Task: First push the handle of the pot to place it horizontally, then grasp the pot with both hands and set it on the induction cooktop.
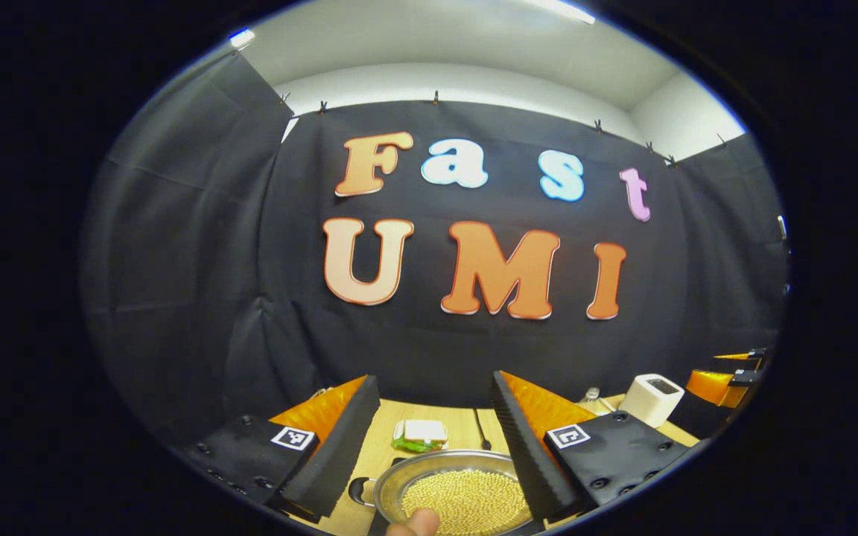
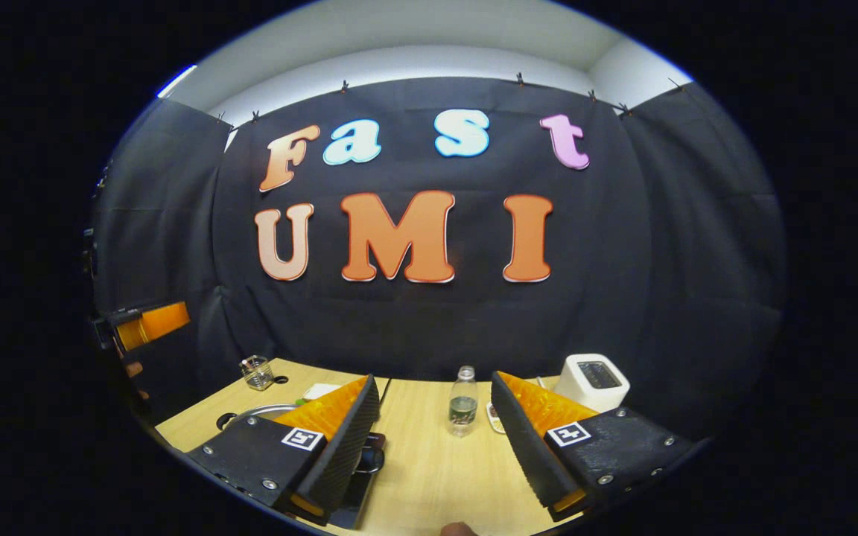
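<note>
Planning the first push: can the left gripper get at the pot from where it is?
Probably yes. In the left gripper view the pot lies just ahead, below the open left gripper, with nothing between them. Its long handle isn't clearly visible there.

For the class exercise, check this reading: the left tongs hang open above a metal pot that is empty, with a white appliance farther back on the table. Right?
Not quite. In the left gripper view, the pot is full of small yellowish beads, not empty. The left tongs do hang open above it, and the white appliance stands farther back.

A clear bottle [image 2: 463, 402] stands on the wooden table [image 2: 429, 461] near a white toaster [image 2: 591, 382].
</note>
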`<move>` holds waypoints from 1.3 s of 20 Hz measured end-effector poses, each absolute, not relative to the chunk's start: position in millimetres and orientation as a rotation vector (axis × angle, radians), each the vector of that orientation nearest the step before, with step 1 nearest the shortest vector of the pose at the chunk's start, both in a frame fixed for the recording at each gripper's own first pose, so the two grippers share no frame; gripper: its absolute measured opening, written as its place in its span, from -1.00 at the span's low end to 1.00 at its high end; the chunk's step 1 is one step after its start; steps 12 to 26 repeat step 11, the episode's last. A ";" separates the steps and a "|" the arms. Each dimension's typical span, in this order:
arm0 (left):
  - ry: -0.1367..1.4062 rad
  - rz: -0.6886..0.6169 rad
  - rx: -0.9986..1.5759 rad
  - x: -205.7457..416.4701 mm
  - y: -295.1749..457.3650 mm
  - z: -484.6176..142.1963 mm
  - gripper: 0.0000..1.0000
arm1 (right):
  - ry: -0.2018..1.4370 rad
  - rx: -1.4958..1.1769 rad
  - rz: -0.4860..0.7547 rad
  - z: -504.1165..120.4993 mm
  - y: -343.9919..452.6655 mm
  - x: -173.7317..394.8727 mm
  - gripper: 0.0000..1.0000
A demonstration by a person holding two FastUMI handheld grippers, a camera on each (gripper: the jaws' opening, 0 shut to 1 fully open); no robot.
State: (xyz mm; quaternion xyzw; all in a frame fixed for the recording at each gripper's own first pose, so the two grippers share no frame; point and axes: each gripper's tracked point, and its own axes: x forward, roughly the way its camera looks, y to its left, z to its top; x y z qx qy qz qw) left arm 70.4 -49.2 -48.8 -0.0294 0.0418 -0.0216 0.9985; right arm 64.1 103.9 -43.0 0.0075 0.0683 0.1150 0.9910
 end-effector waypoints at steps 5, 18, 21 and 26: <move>0.019 -0.028 -0.098 55.3 -34.8 6.2 0.97 | 0.078 0.056 0.237 1.0 65.7 46.3 0.87; -0.028 0.027 -0.107 43.6 -15.7 33.6 0.96 | 0.024 0.055 0.148 26.4 18.9 39.7 0.88; -0.028 0.027 -0.107 43.6 -15.7 33.6 0.96 | 0.024 0.055 0.148 26.4 18.9 39.7 0.88; -0.028 0.027 -0.107 43.6 -15.7 33.6 0.96 | 0.024 0.055 0.148 26.4 18.9 39.7 0.88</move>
